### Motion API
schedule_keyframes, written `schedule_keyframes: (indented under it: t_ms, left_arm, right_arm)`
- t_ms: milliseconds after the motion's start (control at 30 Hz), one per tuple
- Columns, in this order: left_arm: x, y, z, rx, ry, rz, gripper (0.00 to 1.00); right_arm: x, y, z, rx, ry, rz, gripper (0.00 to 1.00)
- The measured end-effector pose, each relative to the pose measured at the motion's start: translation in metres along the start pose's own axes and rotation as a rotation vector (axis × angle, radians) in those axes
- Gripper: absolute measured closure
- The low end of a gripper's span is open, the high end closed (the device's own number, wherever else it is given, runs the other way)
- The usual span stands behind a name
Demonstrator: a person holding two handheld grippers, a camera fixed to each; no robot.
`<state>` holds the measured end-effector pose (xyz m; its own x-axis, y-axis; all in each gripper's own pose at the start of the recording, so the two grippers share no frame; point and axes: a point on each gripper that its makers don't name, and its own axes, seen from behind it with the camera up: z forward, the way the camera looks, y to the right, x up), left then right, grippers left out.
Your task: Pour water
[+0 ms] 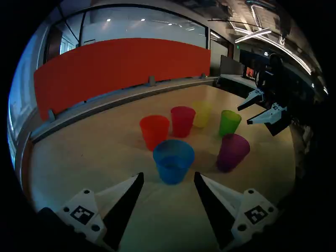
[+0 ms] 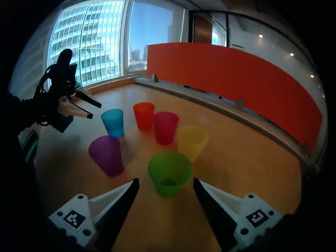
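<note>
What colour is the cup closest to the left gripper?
The cup is blue, clearest in the left gripper view.

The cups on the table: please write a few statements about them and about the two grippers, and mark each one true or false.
1. The blue cup stands just ahead of the left gripper. True.
2. The right gripper is shut on the green cup. False: its jaws are open and the cup stands free ahead of them.
3. The purple cup lies on its side. False: it stands upright.
4. The yellow cup stands next to the crimson cup. True.
</note>
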<state>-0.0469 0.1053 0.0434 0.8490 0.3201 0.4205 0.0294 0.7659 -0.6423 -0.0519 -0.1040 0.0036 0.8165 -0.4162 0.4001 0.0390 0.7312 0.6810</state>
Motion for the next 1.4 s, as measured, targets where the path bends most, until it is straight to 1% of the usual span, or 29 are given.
schedule_keyframes:
  t_ms: [167,267,567,667,1000,1267,1400]
  left_arm:
    - [-0.008,-0.002,0.009,-0.01,-0.031,-0.008,0.11]
    - [-0.009,-0.003,0.013,-0.015,-0.044,-0.002,0.11]
    - [-0.015,0.001,0.029,-0.045,-0.086,0.012,0.11]
    - [-0.015,0.0,0.034,-0.048,-0.096,0.013,0.11]
    - [-0.009,0.002,0.05,-0.066,-0.103,0.004,0.11]
    - [-0.002,0.006,0.061,-0.079,-0.102,0.015,0.11]
    - [0.003,0.008,0.064,-0.088,-0.092,0.006,0.11]
  right_arm:
    - [-0.008,0.0,0.01,0.006,-0.021,0.01,0.01]
    - [-0.012,0.0,0.015,0.01,-0.033,0.014,0.01]
    - [-0.016,0.002,0.031,0.022,-0.049,0.025,0.0]
    - [-0.017,0.002,0.036,0.026,-0.054,0.028,0.0]
    - [-0.012,0.004,0.05,0.031,-0.058,0.024,0.0]
    - [-0.008,0.006,0.057,0.03,-0.064,0.024,0.01]
    - [-0.008,0.007,0.06,0.031,-0.066,0.024,0.01]
